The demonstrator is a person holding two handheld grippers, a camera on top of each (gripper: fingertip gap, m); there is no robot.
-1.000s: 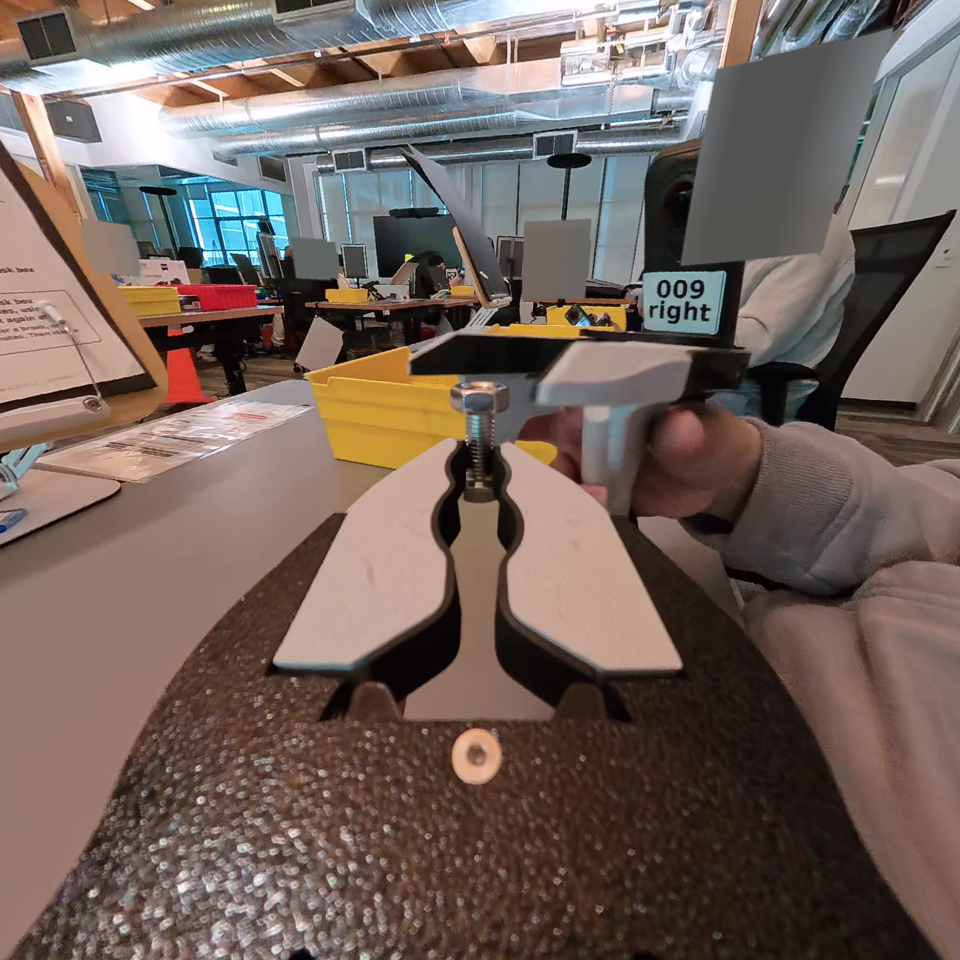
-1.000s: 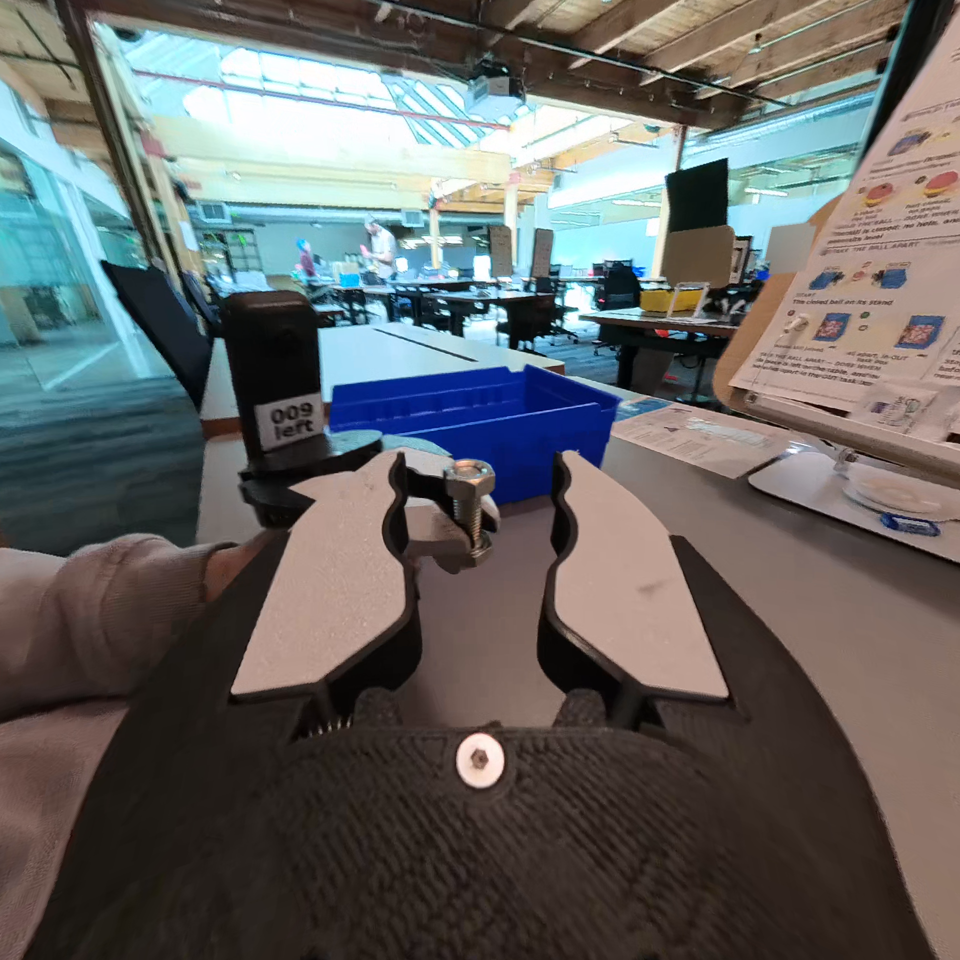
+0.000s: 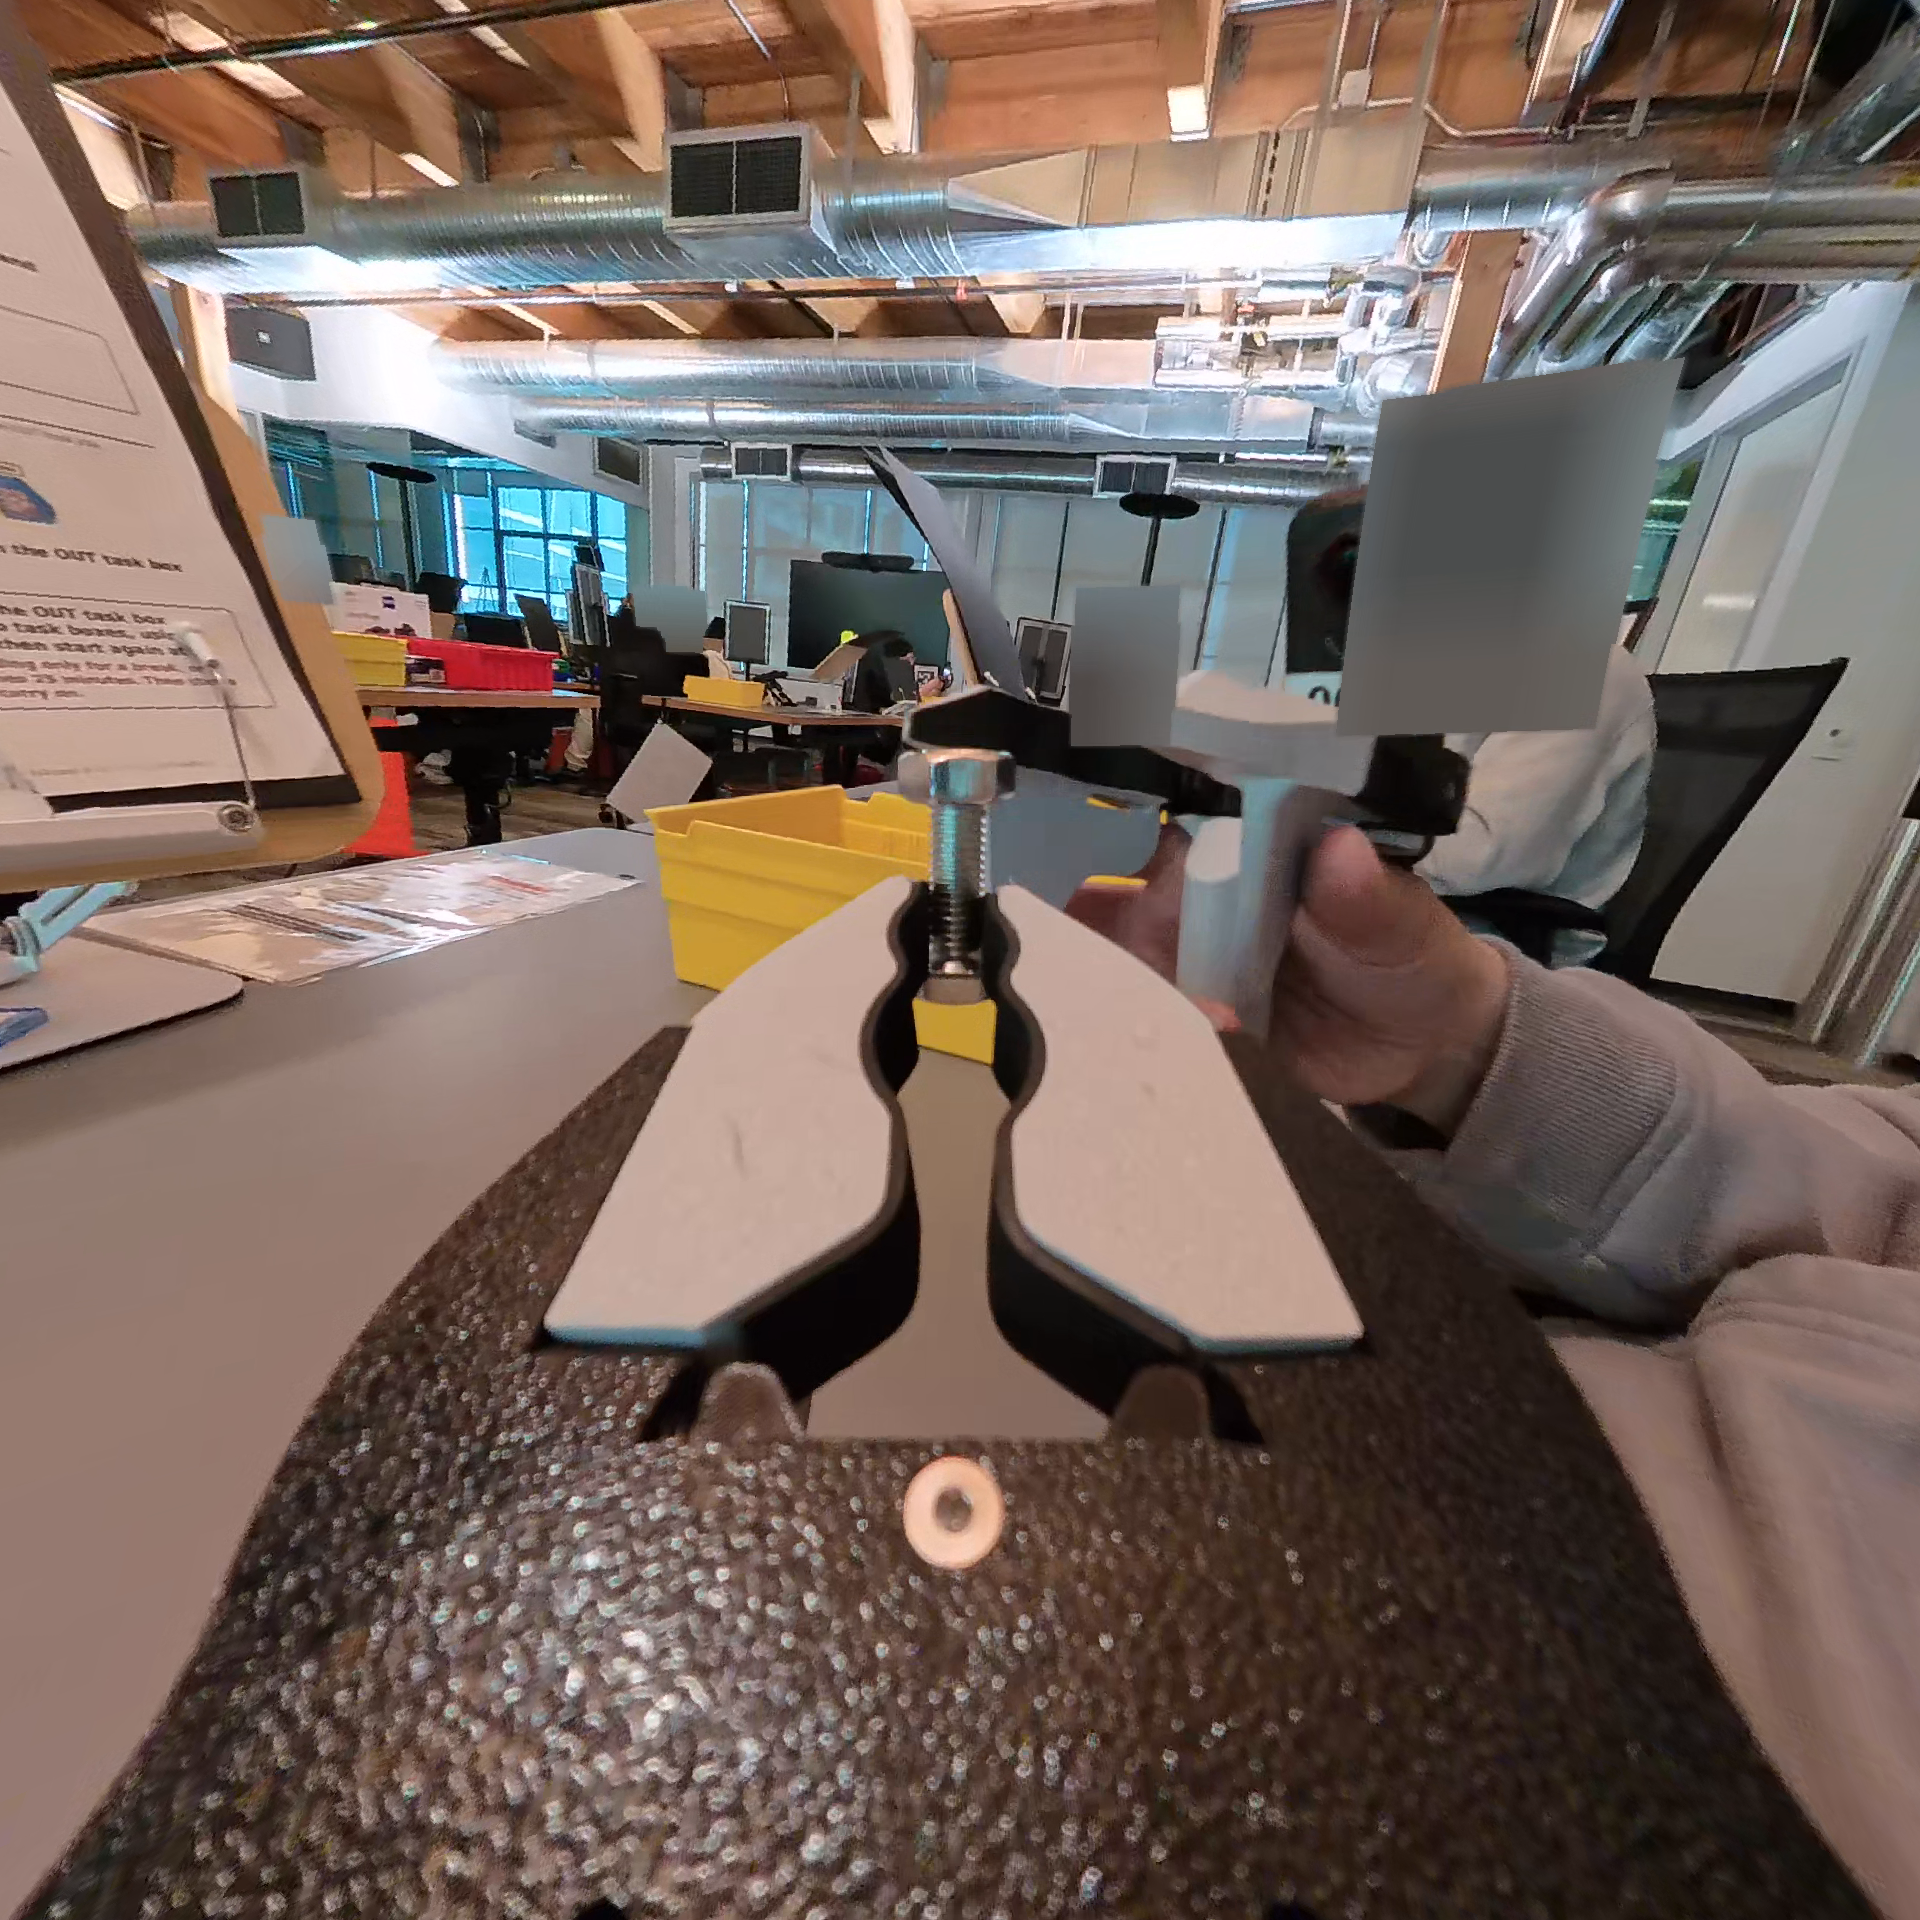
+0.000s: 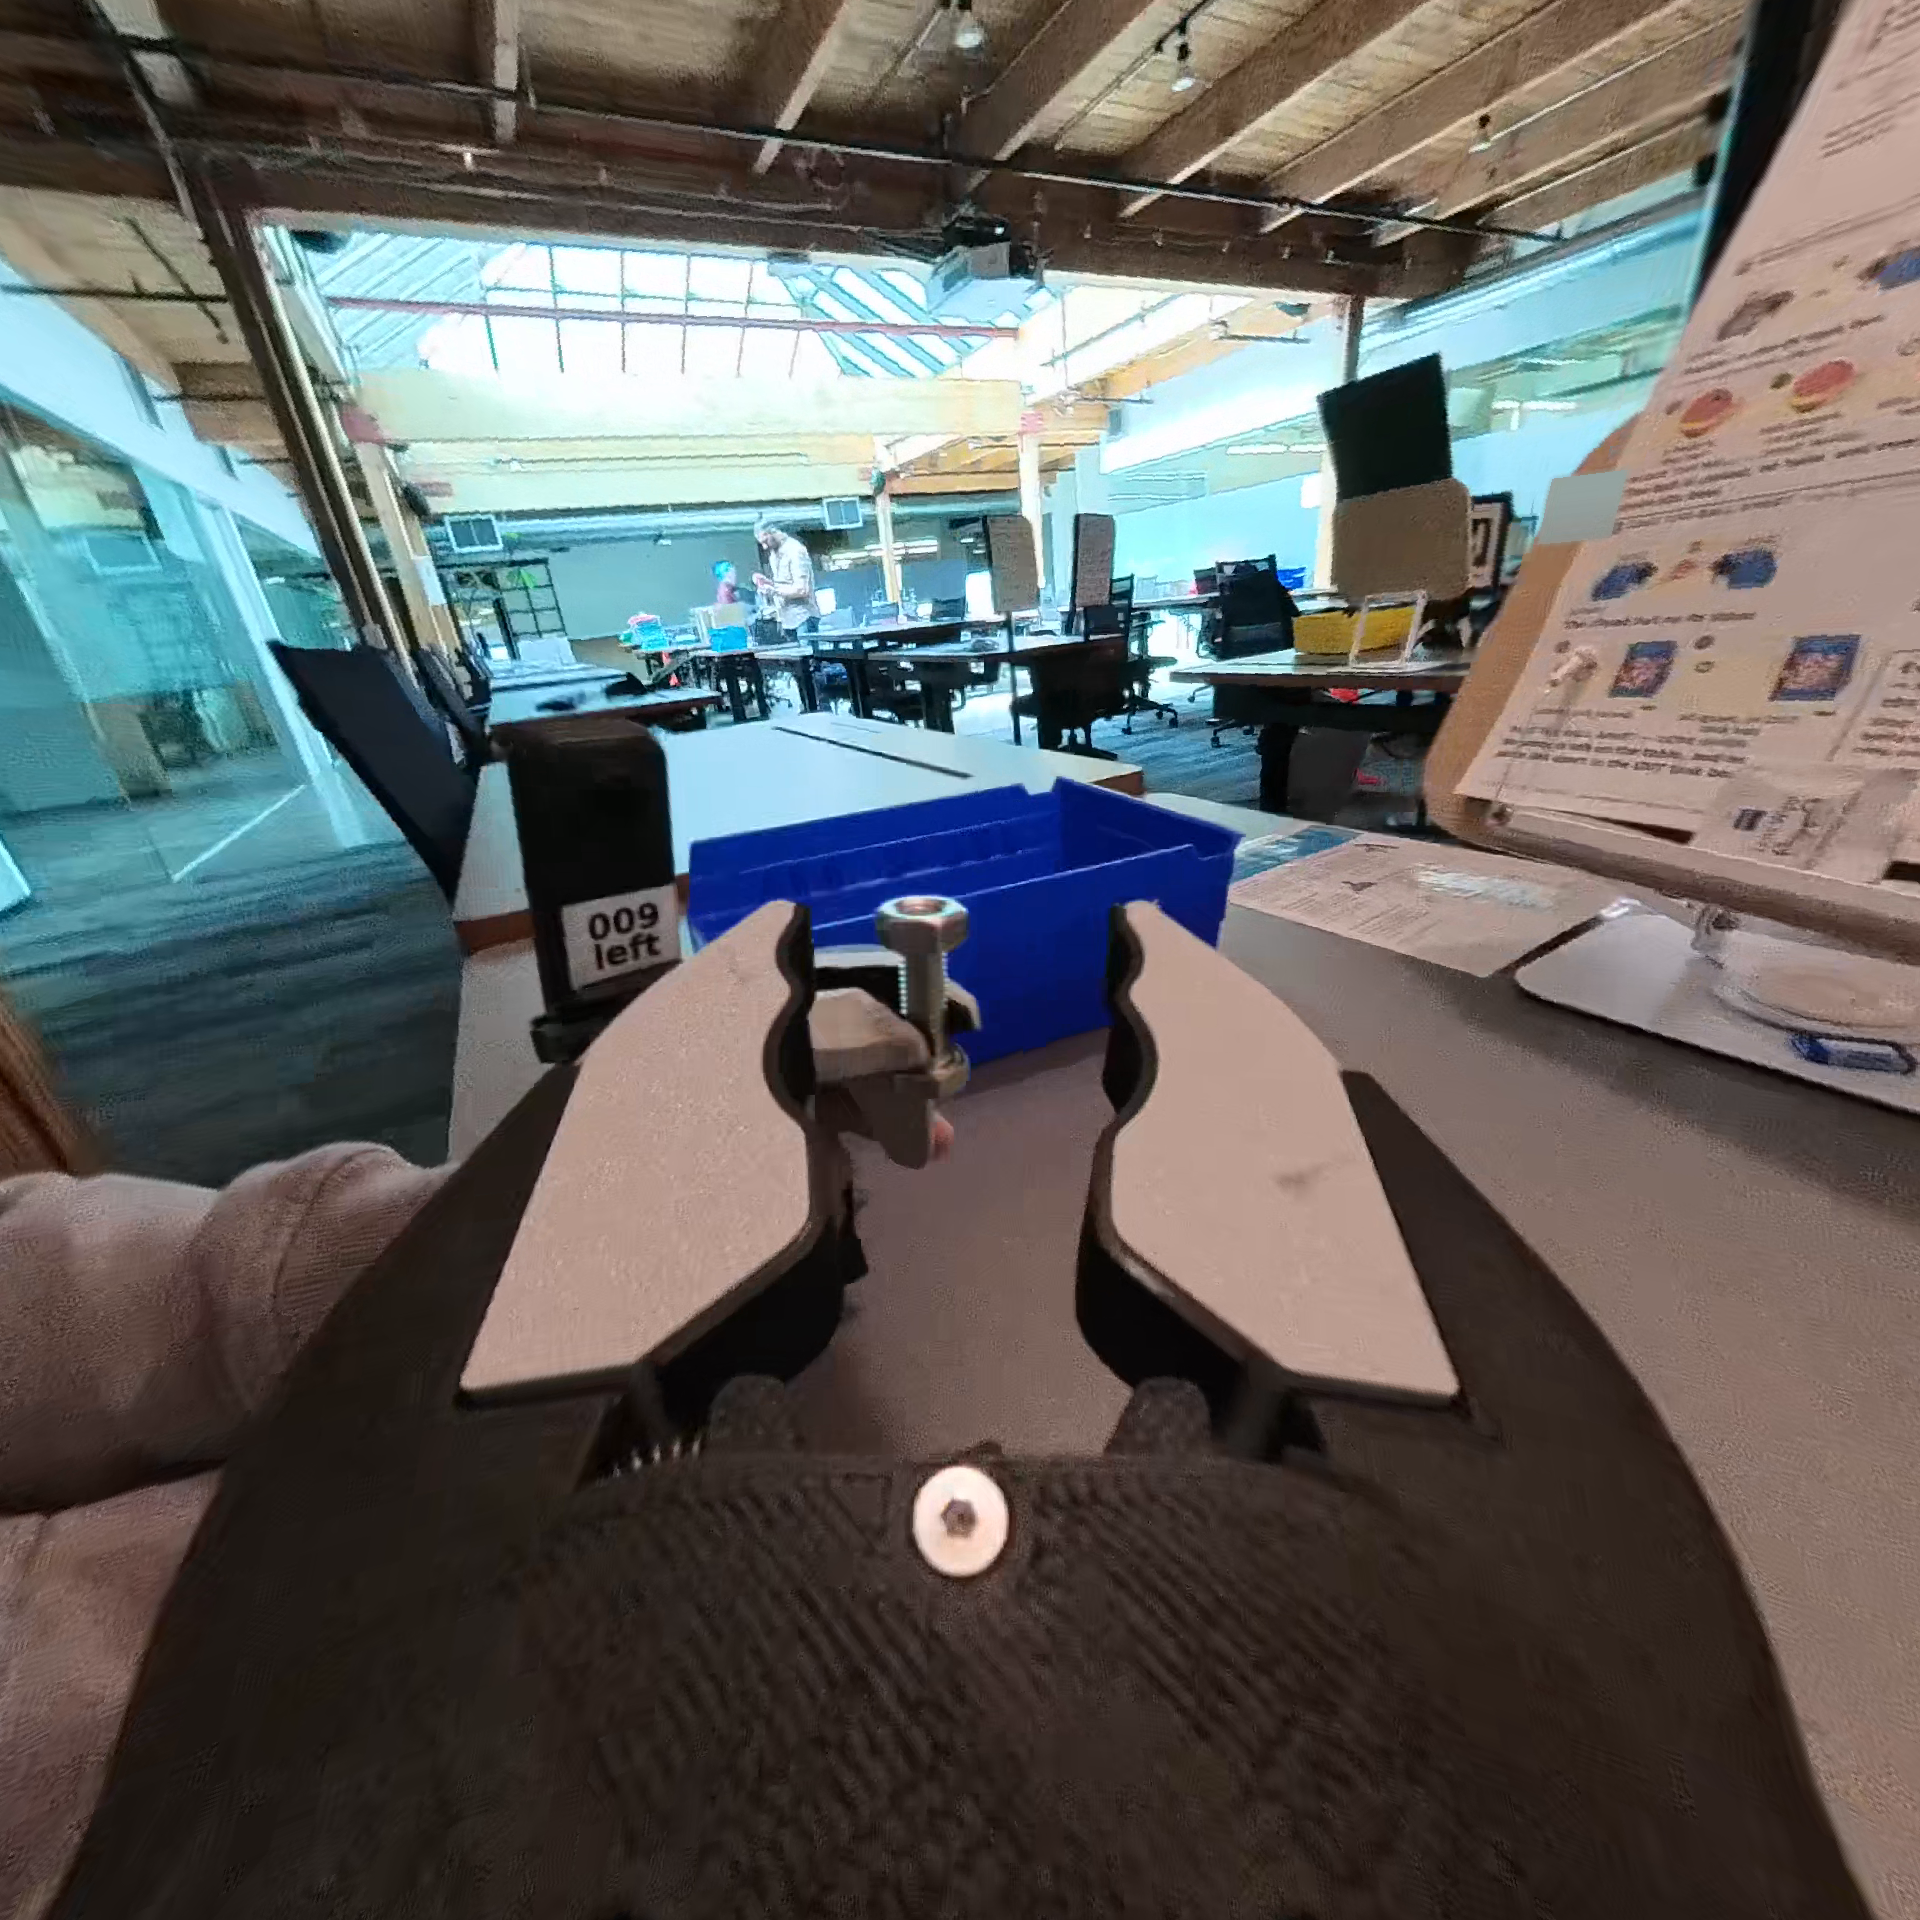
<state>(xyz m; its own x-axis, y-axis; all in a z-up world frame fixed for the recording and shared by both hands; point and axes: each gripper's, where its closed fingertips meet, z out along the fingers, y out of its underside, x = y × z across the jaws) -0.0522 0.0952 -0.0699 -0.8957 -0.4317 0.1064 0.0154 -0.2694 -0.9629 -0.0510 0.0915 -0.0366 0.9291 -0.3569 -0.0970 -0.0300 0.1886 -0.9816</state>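
Bolt (image 3: 956,862), silver and upright at centre frame, is being pinched by its threaded shank in the left hand-held gripper (image 3: 954,961). Right hand-held gripper (image 4: 956,971) is standing wide open, gripping nothing, with the bolt between its fingers untouched. Behind it, a blue bin (image 4: 1091,862) is sitting on the grey counter (image 4: 1558,1143).

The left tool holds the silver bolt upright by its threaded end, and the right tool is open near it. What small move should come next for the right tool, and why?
Probably raise the right tool slightly, to level with the hex head of the silver steel bolt, then close. The left tool clamps the threaded shank low, the head stands free above, and the right fingers flank the bolt without touching it.
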